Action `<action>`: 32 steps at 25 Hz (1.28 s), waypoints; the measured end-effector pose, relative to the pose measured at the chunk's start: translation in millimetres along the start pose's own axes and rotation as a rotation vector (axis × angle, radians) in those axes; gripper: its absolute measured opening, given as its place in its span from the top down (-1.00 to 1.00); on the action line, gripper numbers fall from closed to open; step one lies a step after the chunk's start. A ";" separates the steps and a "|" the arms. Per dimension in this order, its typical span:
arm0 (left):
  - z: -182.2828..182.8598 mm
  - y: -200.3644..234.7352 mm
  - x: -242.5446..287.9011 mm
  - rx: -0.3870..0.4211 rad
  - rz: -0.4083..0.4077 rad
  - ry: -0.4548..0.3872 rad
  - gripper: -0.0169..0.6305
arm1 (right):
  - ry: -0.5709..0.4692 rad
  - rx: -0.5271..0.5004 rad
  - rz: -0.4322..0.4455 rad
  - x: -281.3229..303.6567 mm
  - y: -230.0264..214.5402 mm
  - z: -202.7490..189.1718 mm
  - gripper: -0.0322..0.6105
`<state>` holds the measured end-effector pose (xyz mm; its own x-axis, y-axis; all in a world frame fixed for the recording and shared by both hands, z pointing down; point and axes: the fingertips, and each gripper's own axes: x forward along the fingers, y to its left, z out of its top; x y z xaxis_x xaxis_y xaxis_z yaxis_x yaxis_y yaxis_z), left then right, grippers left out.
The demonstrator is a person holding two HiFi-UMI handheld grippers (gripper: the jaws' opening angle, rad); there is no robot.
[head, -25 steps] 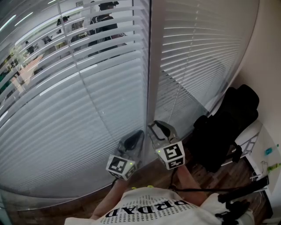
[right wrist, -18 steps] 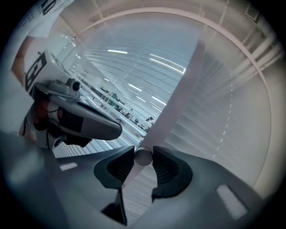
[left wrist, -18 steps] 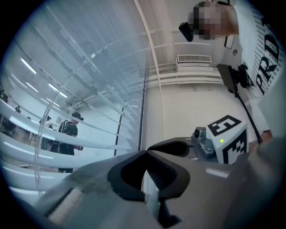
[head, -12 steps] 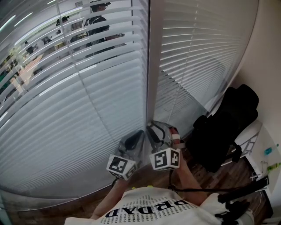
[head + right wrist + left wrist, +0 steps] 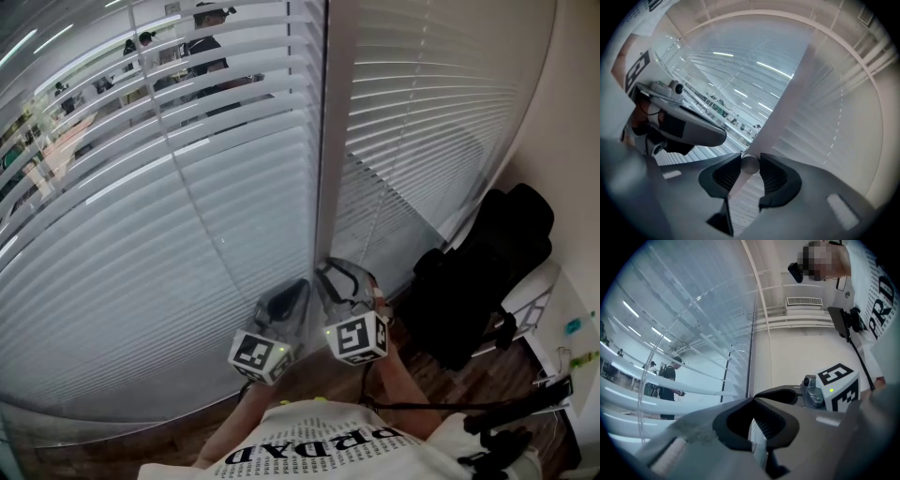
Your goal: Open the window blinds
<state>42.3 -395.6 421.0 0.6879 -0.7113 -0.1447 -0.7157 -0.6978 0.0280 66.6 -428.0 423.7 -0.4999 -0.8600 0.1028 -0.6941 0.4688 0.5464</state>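
Office, I reckon: white slatted blinds point(image 5: 169, 244), through them I see an open floor with ceiling strip lights point(image 5: 631, 309) and people point(image 5: 208, 47) standing; black office chair point(image 5: 487, 272) at right.

- The head view looked steeply down onto the blinds point(image 5: 187, 244), the left gripper point(image 5: 298, 287) and the right gripper point(image 5: 330, 270).
- The left gripper view faced the blinds closely, the right gripper at its right.
- The right gripper view faced them too, the wand point(image 5: 750, 164) just before it.
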 end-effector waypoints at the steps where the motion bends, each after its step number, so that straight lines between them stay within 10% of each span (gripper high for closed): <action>1: 0.3 0.1 0.0 0.000 0.000 0.000 0.97 | -0.006 0.036 0.003 0.1 -1.0 0.0 0.48; 10: -3.8 -3.7 0.6 -0.052 0.010 -0.033 0.97 | -0.072 0.338 0.015 -0.1 -1.2 -14.8 0.48; 32: -9.1 1.8 -0.7 -0.007 -0.003 -0.004 0.97 | -0.106 0.593 0.040 5.3 -6.4 -18.9 0.47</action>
<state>41.6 -397.1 430.2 0.6898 -0.7085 -0.1492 -0.7124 -0.7009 0.0343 78.2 -439.3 436.5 -0.5592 -0.8289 0.0135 -0.8290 0.5590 -0.0160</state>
